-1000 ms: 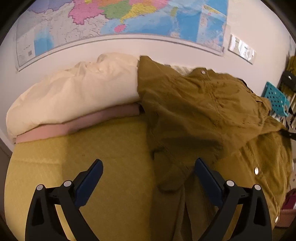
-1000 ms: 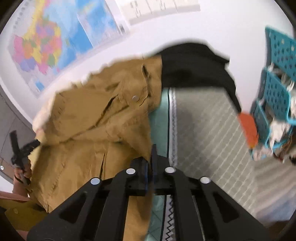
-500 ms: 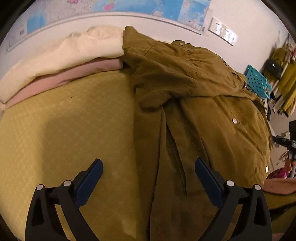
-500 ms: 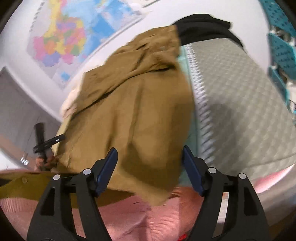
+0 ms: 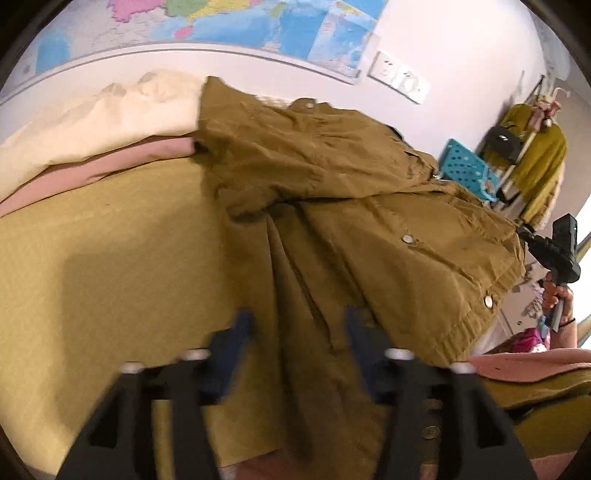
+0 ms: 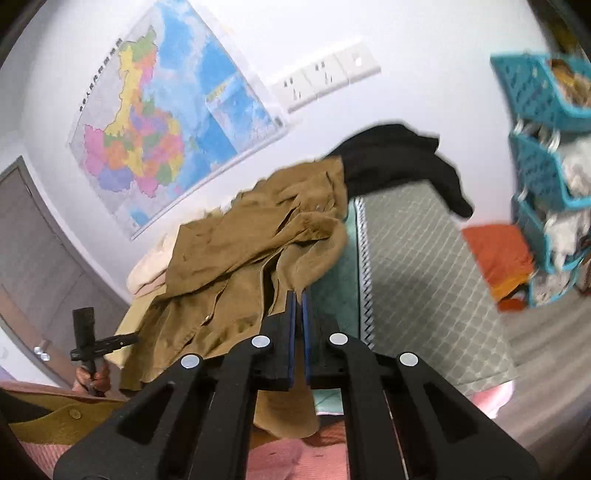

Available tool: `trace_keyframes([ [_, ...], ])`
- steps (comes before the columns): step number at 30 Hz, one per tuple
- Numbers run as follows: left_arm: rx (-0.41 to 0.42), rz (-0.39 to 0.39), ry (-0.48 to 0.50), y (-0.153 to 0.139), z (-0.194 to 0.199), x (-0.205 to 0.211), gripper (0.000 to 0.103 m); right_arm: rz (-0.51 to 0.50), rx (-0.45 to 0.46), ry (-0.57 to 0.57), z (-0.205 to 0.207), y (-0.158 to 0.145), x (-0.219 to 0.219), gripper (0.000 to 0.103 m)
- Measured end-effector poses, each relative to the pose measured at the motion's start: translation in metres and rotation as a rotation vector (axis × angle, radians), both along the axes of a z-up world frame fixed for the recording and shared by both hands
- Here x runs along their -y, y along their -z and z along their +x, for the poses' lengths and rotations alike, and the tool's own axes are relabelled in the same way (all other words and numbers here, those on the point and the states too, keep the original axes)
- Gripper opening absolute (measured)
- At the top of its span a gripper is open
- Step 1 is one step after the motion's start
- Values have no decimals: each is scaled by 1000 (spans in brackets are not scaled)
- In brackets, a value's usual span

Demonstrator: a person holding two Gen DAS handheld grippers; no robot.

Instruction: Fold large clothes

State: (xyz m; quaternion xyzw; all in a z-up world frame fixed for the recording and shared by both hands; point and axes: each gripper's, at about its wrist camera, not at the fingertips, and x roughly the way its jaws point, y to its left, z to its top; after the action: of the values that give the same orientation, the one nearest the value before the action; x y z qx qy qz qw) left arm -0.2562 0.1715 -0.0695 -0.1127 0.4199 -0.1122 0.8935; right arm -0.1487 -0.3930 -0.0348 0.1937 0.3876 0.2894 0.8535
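A brown button-up jacket [image 5: 369, 206] lies spread over the yellow bed cover [image 5: 129, 258]. My left gripper [image 5: 299, 325] hovers low over the jacket's near strip of cloth. Its jaws are closing with that cloth between them, and the blurred pads stand apart from it. In the right wrist view the jacket [image 6: 236, 258] is bunched, and my right gripper [image 6: 297, 295] is shut on its near edge, with cloth hanging below the fingers. Each view shows the other gripper in a hand: the right one [image 5: 554, 251] and the left one [image 6: 92, 343].
A cream duvet [image 5: 96, 122] and a pink blanket [image 5: 92, 173] lie at the bed's head under a wall map [image 5: 240, 22]. A black garment [image 6: 399, 158], a grey quilt [image 6: 424, 266], an orange cloth [image 6: 495, 254] and teal baskets [image 6: 543, 122] are to the right.
The left jaws have narrowed over the jacket's near strip. The right gripper opened over the jacket's edge, then shut on it and lifted it, bunching the cloth.
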Motion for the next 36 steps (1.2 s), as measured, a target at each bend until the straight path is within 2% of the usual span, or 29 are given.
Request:
trace_keyframes([
  [2,-37,3,-6,8,1,-3,67,-25,-72,-31,6,24,-7,5],
  [4,-78,5,-14,15,2,-5,75,-15,-142,-31,9,46,-7,9],
  [5,-85,5,-20,18,1,-6,75,-4,-167,-37,8,56,-6,15],
  [8,-77,-22,-27,15,0,-11,85,23,-217,-15,1,72,0,66],
  [11,-102,-69,6,17,0,-10,93,35,-205,-46,-7,74,-2,66],
  [17,-106,-91,182,18,-11,29,96,47,-192,-119,-10,76,-11,66],
  [18,-102,-101,197,19,-12,33,96,78,-195,-147,-10,77,-15,58],
  [20,-92,-115,198,20,-12,37,96,97,-202,-180,-11,80,-21,51],
  [21,-90,-126,195,21,-10,38,94,97,-206,-193,-12,82,-25,40],
  [22,-81,-143,182,21,-10,35,77,100,-210,-202,-12,84,-27,31],
  [23,-79,-142,153,22,-9,32,63,123,-221,-206,-11,86,-28,14],
  [24,-84,-132,124,21,-8,29,37,156,-225,-211,-11,86,-26,10],
  [25,-92,-114,93,22,-6,25,21,184,-215,-215,-12,84,-25,10],
  [28,-113,-146,67,22,-7,15,20,206,-174,-214,-14,73,-23,15],
  [29,-116,-133,69,22,-7,15,21,198,-179,-215,-14,73,-23,24],
  [30,-123,-128,70,23,-7,15,26,192,-187,-236,-13,74,-26,42],
  [31,-137,-139,76,25,-6,14,37,168,-191,-235,-14,76,-29,50],
  [32,-139,-181,102,24,-7,14,48,134,-201,-241,-15,79,-35,52],
  [33,-140,-216,128,24,-7,14,71,127,-208,-256,-16,81,-38,52],
  [34,-138,-230,154,23,-8,18,78,121,-210,-263,-16,84,-40,52],
  [35,-134,-194,162,23,-9,24,78,122,-203,-262,-18,85,-43,52],
  [36,-127,-152,169,22,-10,31,78,126,-199,-263,-18,85,-44,45],
])
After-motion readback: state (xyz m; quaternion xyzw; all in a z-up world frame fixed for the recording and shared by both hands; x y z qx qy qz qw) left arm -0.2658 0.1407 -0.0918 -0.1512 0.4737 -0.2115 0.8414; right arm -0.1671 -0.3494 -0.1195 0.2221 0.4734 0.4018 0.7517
